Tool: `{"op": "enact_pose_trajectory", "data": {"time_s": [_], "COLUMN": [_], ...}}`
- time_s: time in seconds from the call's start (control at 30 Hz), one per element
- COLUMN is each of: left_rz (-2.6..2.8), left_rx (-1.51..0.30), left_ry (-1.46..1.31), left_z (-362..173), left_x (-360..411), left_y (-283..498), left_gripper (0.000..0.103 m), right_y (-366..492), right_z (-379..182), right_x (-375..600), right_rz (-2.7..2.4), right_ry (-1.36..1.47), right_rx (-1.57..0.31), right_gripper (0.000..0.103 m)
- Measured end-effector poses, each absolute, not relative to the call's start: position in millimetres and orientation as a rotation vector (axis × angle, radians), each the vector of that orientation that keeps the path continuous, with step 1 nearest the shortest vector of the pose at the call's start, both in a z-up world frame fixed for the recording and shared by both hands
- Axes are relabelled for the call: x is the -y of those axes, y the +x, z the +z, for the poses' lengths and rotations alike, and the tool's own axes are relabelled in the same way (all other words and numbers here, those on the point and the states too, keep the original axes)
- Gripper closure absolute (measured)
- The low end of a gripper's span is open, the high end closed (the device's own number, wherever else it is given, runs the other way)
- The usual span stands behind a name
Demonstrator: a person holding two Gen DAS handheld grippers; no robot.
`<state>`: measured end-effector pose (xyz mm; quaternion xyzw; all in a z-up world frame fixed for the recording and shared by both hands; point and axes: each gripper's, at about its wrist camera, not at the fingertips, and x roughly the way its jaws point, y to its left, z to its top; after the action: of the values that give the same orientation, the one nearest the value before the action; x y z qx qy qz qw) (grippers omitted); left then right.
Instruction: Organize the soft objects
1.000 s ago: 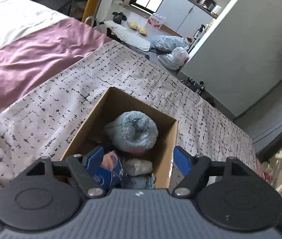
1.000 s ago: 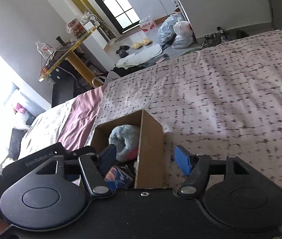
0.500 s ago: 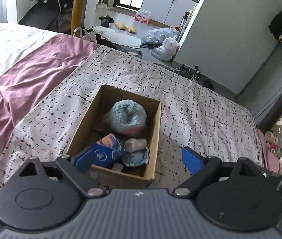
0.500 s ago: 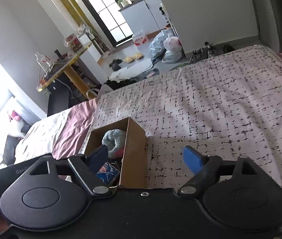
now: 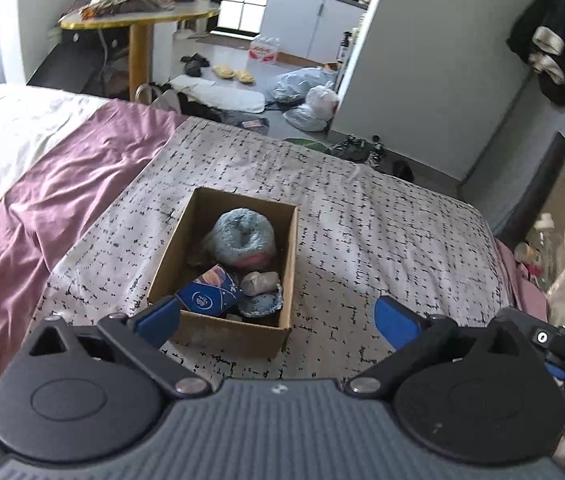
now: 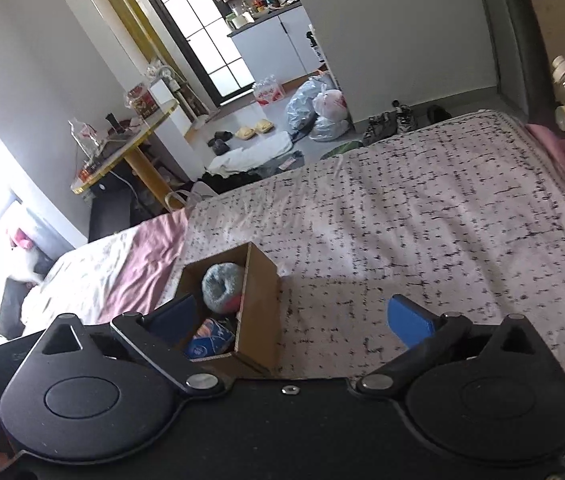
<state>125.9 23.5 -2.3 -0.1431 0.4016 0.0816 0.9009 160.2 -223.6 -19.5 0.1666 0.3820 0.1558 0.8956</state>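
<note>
Just ahead of our left gripper (image 5: pixel 276 318), between its widely spread blue fingertips and holding nothing, we see an open cardboard box (image 5: pixel 288 256) resting on the black-flecked bedspread (image 5: pixel 382 216). At the box's far end lies a rolled blue fuzzy sock (image 5: pixel 242 236); nearer to us sit a blue packet (image 5: pixel 208 298), a grey bundle (image 5: pixel 260 282) and a pale blue plush piece (image 5: pixel 264 302), touching one another. Our right gripper (image 6: pixel 290 318) is likewise wide open and empty, with the box ahead of its left finger (image 6: pixel 174 314). Left of the bedspread lies a mauve sheet (image 5: pixel 42 200).
</note>
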Motion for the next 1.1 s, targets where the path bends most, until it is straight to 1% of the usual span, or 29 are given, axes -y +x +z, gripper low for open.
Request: {"op": "enact_pose_trajectory", "data": {"time_s": [0.53, 0.8, 1.1], "left_rz": [0.099, 0.082, 0.093], "left_rx": [-0.776, -0.757, -0.764], "left_ry": [-0.153, -0.128, -0.098], "left_z": [38, 46, 42], "left_x": [-4, -5, -13], "left_y": [70, 48, 31], "left_gripper": [0.0, 0.0, 0.0], "right_y": [105, 83, 64], "right_z": [21, 26, 29], "right_x": [234, 221, 210], "right_rz": [0.224, 0.211, 0.218], "right_ry": [0.265, 0.171, 0.09], "right_rx": [-0.753, -0.753, -0.752], "right_gripper": [0.0, 0.0, 0.0]}}
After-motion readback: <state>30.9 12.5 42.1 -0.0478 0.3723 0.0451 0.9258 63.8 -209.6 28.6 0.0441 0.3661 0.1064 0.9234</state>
